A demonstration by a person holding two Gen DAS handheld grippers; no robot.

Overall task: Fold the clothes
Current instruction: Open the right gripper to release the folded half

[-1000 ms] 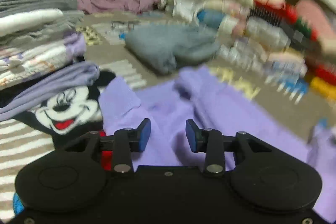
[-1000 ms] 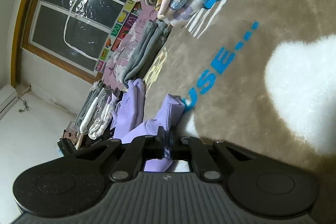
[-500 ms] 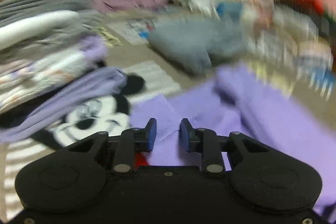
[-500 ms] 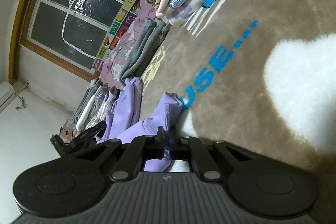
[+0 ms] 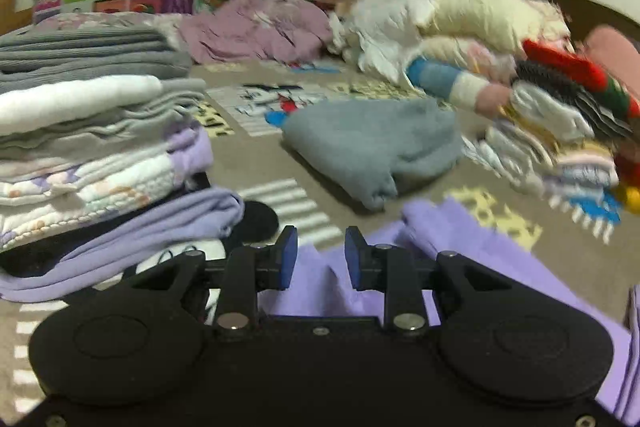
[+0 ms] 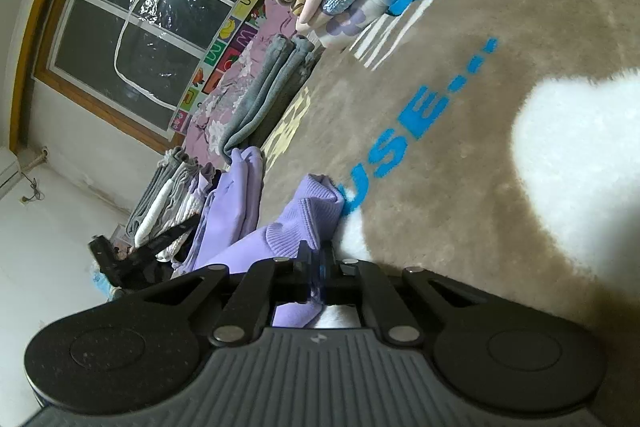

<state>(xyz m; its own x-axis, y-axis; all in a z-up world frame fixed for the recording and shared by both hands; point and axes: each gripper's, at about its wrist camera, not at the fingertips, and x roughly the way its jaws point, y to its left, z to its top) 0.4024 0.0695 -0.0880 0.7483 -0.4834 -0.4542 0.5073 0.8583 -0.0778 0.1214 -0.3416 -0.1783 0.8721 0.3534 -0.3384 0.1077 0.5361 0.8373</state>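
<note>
On the beige carpet (image 6: 460, 39), our right hand-held gripper (image 6: 319, 269) clamps the soft lilac knit sweater's (image 5: 480, 259) ribbed edge; left hand-held gripper (image 5: 317, 257) hovers apart above it. We should pinch squarely, keeping edges aligned.

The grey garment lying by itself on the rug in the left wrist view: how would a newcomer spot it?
Start at the beige rug, between the neat folded stack and the jumbled clothes pile. The grey fleece garment lies there alone, loosely bunched and unstacked, beyond the lilac sweatshirt.
</note>
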